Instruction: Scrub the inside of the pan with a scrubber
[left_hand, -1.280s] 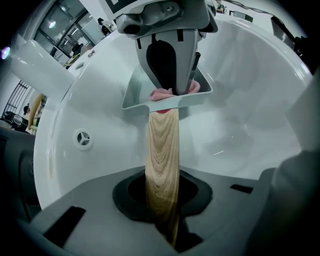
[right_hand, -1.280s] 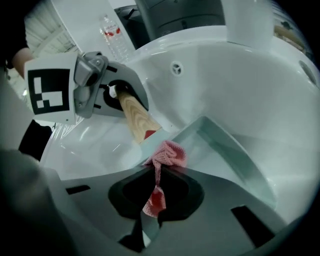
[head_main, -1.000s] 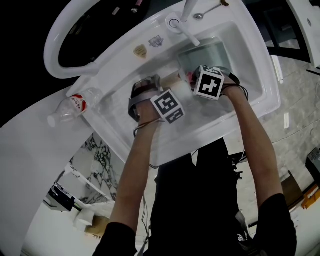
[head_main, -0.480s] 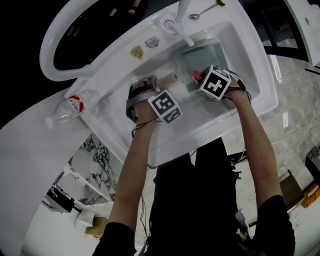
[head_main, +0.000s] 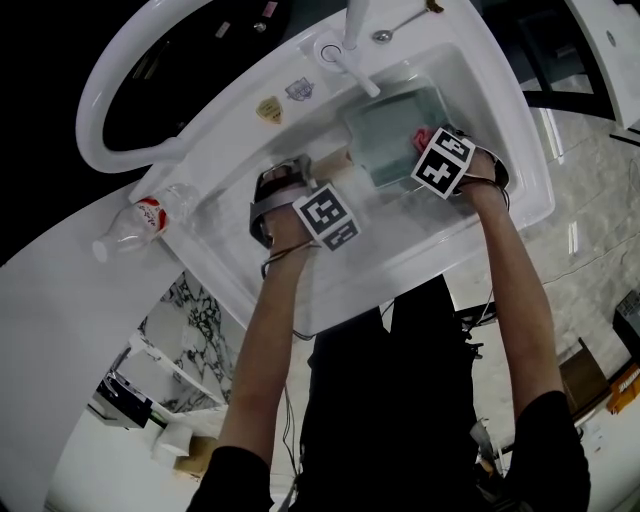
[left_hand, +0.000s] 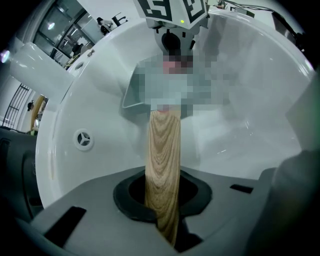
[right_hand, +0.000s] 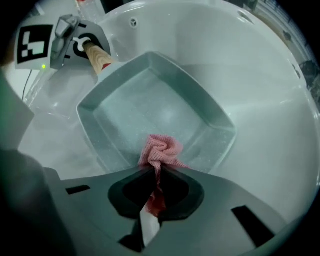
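Observation:
A square grey-green pan (head_main: 385, 130) lies in the white sink (head_main: 520, 150). Its wooden handle (left_hand: 162, 160) points toward my left gripper (left_hand: 162, 200), which is shut on it. In the right gripper view the pan (right_hand: 155, 100) fills the middle and the left gripper (right_hand: 75, 42) shows at its far corner. My right gripper (right_hand: 157, 180) is shut on a pink mesh scrubber (right_hand: 160, 150), pressed against the pan's inside by its near wall. From the head view the scrubber (head_main: 422, 137) sits at the pan's right side, under the right marker cube (head_main: 442, 160).
A faucet (head_main: 355, 30) stands at the sink's back rim with a spoon (head_main: 395, 28) beside it. A plastic bottle (head_main: 140, 218) lies on the counter at left. The sink's overflow hole (left_hand: 83, 140) is on the wall left of the handle.
My right gripper has carried the scrubber to the right across the pan's inside, uncovering more of the pan's floor. The left gripper has held the handle still.

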